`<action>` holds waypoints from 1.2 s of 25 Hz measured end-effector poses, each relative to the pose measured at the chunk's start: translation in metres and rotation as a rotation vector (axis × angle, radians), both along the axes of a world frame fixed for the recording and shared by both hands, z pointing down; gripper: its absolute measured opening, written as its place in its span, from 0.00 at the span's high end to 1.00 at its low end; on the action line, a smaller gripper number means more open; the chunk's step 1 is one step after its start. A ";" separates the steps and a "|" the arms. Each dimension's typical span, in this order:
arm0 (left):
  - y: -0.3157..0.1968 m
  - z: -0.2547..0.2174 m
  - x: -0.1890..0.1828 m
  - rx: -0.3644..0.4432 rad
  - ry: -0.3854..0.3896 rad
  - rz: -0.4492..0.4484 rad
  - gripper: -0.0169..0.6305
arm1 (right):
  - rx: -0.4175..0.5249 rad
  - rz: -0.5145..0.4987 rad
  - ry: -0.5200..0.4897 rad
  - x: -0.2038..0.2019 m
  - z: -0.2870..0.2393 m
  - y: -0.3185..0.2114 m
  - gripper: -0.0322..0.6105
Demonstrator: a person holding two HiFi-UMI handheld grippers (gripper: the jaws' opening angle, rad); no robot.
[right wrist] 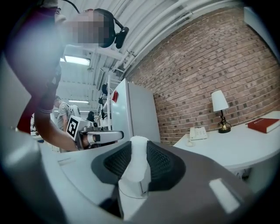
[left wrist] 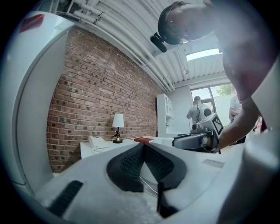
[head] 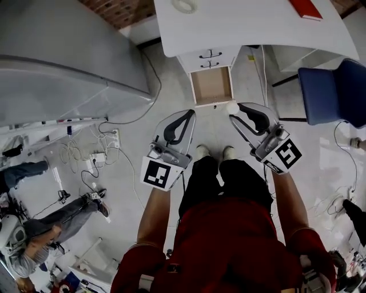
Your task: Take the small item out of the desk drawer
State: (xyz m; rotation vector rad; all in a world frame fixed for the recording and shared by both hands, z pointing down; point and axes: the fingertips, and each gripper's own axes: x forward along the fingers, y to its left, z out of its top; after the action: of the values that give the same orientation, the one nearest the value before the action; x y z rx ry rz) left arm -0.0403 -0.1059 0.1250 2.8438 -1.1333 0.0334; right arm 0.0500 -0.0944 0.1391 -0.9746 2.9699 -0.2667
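Note:
The white desk (head: 251,26) stands ahead of me with its lower drawer (head: 212,84) pulled open; the inside looks bare. My right gripper (head: 233,112) is shut on a small white item (head: 232,106), held in the air just in front of the drawer. In the right gripper view the white item (right wrist: 136,168) stands upright between the black pads (right wrist: 162,164), its rounded top poking out past them. My left gripper (head: 191,113) hangs level beside it, to the left of the drawer. In the left gripper view its jaws (left wrist: 143,145) meet at the tips with nothing between them.
A red book (head: 305,8) and a white phone (head: 184,6) lie on the desk. A blue chair (head: 334,91) stands at the right. A big grey cabinet (head: 57,57) fills the left, with cables (head: 86,154) and a seated person (head: 40,229) on the floor nearby.

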 end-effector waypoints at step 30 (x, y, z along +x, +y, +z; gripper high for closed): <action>0.067 -0.055 0.020 0.058 -0.010 0.056 0.97 | 0.073 0.065 -0.030 0.027 -0.065 0.073 0.76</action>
State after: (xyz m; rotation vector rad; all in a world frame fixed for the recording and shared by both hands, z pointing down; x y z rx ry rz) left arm -0.0207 -0.0389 0.0705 2.9297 -1.0729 0.0185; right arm 0.0769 -0.0210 0.0741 -1.0474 2.8923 -0.1700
